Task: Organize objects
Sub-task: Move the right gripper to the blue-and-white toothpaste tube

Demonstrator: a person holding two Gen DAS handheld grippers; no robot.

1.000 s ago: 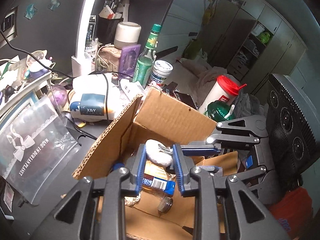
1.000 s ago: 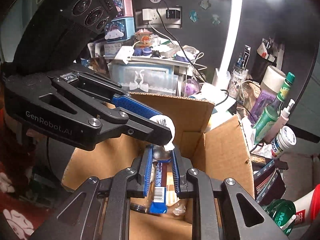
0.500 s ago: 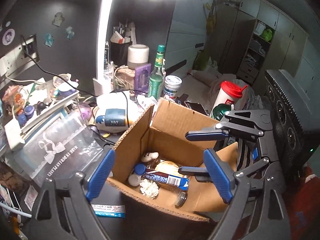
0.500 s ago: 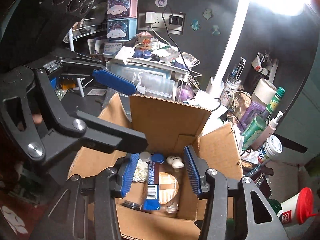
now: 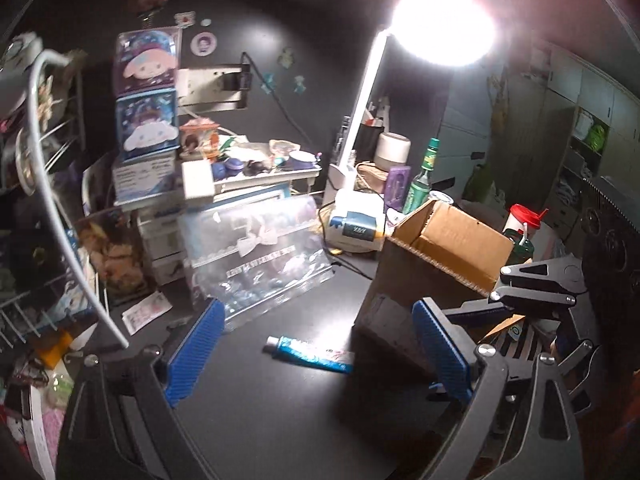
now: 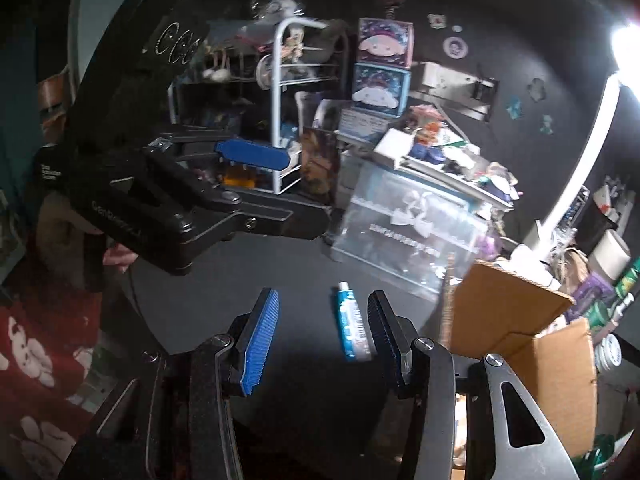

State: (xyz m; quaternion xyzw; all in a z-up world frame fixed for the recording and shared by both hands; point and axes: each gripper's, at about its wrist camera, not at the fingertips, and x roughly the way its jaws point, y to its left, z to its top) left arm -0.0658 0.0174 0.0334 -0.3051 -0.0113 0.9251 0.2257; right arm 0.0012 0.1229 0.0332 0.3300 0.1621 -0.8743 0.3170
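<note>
A blue tube lies flat on the dark desk, left of the open cardboard box. My left gripper is open and empty, raised above the desk with the tube between its blue pads. In the right wrist view my right gripper is open and empty; the tube lies just inside its right pad and the box stands to the right. The left gripper shows at upper left there. The box's contents are hidden.
A clear plastic bag with a bow leans behind the tube. A lit desk lamp, bottles and a cluttered shelf stand at the back. A white wire rack and character boxes stand at the left.
Both grippers let go of their items inside the box, opened and pulled up and back to the left. The view now takes in the desk and the blue tube.
</note>
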